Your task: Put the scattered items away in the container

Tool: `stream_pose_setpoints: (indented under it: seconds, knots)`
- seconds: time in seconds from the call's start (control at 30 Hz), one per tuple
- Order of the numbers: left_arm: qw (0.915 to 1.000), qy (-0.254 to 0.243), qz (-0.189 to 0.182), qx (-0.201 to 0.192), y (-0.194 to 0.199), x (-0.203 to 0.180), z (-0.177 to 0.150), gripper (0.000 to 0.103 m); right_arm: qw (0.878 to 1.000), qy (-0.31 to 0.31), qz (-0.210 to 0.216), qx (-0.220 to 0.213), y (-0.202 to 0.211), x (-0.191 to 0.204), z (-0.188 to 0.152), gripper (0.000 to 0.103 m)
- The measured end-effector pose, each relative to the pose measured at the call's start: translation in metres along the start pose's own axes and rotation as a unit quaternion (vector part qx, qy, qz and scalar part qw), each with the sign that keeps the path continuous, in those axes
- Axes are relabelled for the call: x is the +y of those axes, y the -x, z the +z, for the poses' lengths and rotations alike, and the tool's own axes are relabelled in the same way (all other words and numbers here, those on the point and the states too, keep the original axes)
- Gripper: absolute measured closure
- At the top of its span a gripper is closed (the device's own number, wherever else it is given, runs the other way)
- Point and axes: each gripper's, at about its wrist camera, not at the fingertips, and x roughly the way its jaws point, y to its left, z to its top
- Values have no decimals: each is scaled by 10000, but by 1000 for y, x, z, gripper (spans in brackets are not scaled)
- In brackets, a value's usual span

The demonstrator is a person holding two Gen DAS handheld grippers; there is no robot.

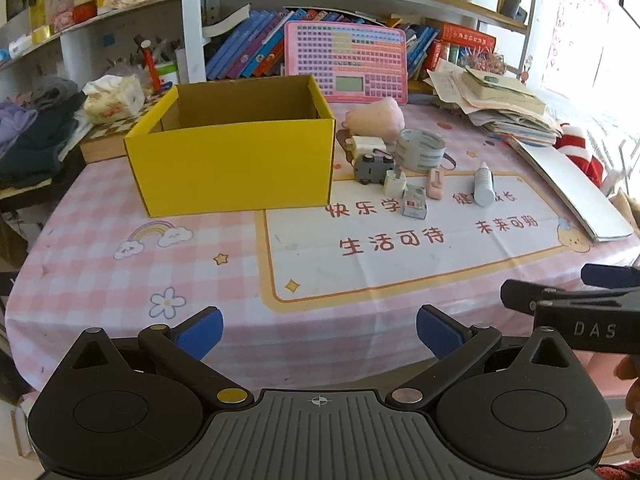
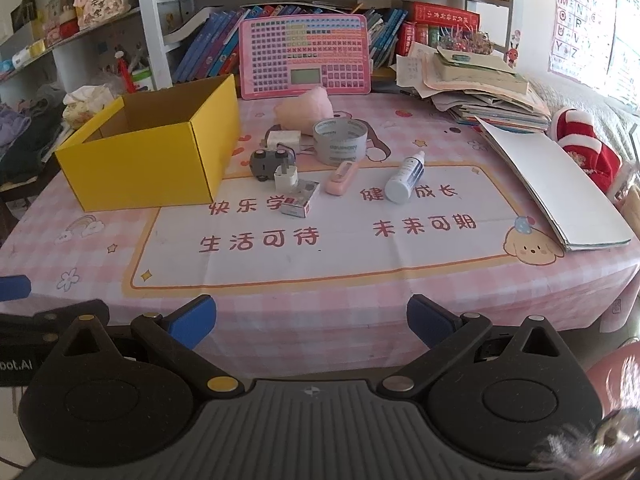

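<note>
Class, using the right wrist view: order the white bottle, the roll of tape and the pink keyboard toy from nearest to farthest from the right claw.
1. White bottle: nearest the right claw, lying on the mat, slightly right.
2. Roll of tape: mid-table, behind the bottle.
3. Pink keyboard toy: farthest, propped against the books.

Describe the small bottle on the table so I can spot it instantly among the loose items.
Start at the yellow box on the pink checked tablecloth; the loose items sit to its right. Farthest right of them, past the grey tape roll, is the bottle. It alone lies on its side, white with a dark label, nozzle pointing away.
</note>
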Motion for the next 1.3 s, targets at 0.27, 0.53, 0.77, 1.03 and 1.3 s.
stream_pose_setpoints:
  seconds: [0.27,0.53,0.77,1.03,1.3]
  knots:
    - [10000,-4,83,-45,1,5,1,0,9999,104,-78,-6,-2,6,1,0]
    - [10000,-30,65,-6,0,9,0,0,9997,90,-217,-93,-1,7,3,0]
    - [9999,46,102,-53,3,16,0,0,9998,138,-130,-21,-1,15,4,0]
    - [9999,-3,81,-70,4,19,-1,0,9994,304,-74,-132,2,28,6,0]
    - [9999,36,100,-61,6,23,-3,0,9995,230,-163,-115,3,26,6,0]
